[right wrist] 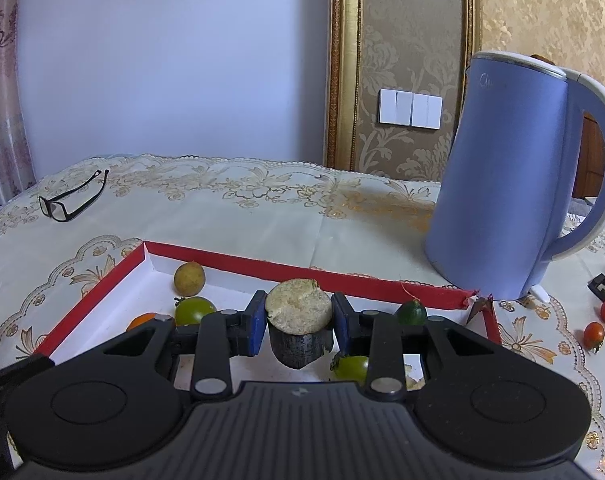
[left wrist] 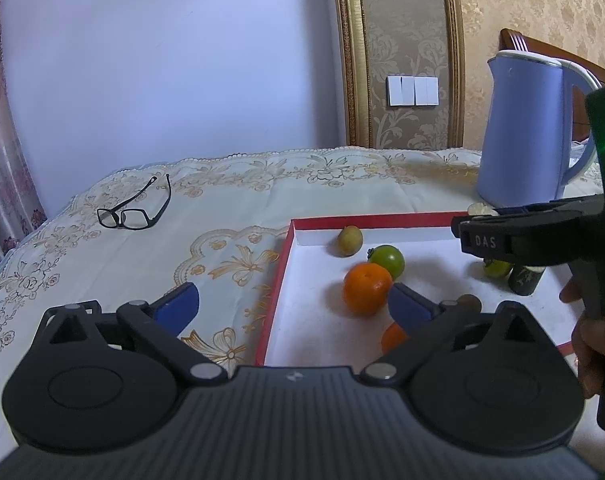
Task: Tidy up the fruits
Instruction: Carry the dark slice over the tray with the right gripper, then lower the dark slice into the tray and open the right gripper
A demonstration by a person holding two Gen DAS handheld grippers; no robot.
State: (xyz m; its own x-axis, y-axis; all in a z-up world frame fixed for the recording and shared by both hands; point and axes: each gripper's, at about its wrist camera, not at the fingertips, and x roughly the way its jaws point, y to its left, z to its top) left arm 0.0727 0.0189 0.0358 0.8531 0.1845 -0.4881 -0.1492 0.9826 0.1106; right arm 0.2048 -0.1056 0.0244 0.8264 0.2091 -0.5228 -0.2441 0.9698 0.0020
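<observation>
A red-rimmed white tray (left wrist: 282, 264) (right wrist: 102, 280) holds an orange (left wrist: 365, 288), a green tomato (left wrist: 388, 260) (right wrist: 194, 309), a tan round fruit (left wrist: 349, 241) (right wrist: 189, 278) and other small fruits. My right gripper (right wrist: 298, 324) is shut on a dark-skinned sugarcane piece (right wrist: 300, 320) with a pale cut top, held over the tray. It shows in the left wrist view (left wrist: 502, 240) at the tray's right side. My left gripper (left wrist: 294, 308) is open, over the tray's left edge, near the orange. Red cherry tomatoes (right wrist: 594, 334) lie outside the tray at the right.
A blue electric kettle (right wrist: 510, 176) (left wrist: 530, 132) stands behind the tray at the right. Black glasses (left wrist: 134, 208) (right wrist: 72, 200) lie on the embroidered tablecloth (left wrist: 222, 208) at the far left. A wall is behind the table.
</observation>
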